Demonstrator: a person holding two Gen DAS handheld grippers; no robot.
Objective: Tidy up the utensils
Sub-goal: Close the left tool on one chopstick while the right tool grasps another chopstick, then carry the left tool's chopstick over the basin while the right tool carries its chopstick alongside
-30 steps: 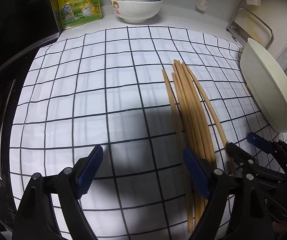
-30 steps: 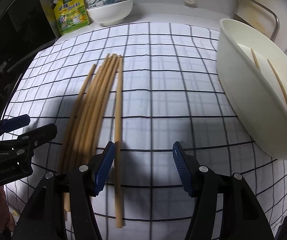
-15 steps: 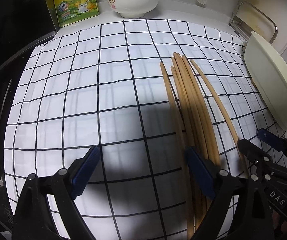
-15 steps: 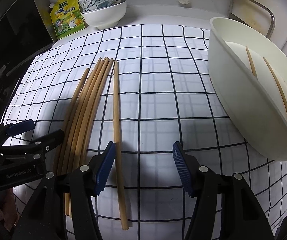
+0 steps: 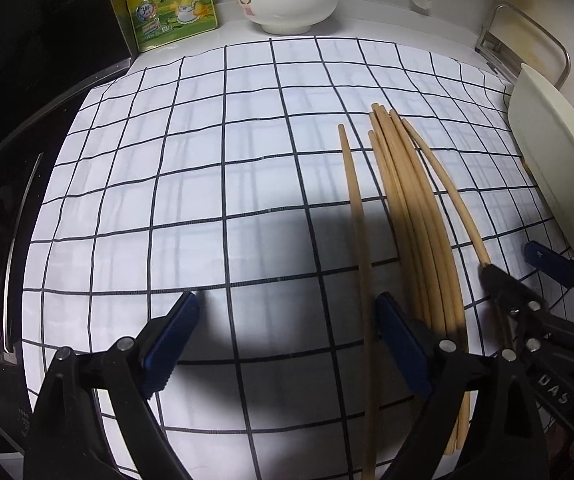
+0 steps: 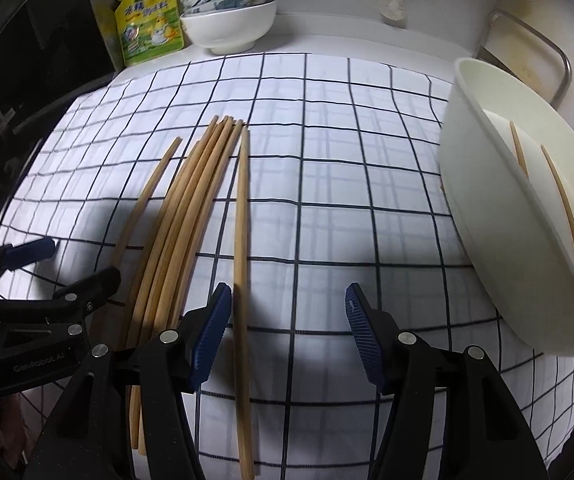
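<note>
Several wooden chopsticks (image 6: 191,216) lie bundled on the checked cloth (image 6: 347,160), one stray (image 6: 241,240) just right of the bundle, another (image 5: 357,224) apart on its left. Two chopsticks (image 6: 563,200) already sit in the white tub (image 6: 483,208) at right, so most remain. Right gripper (image 6: 289,334) hovers wide open around the stray's near end; left gripper (image 5: 287,348) wide open, empty. Bowls (image 6: 229,24) and seasoning pouch (image 6: 149,20) stand far back.
</note>
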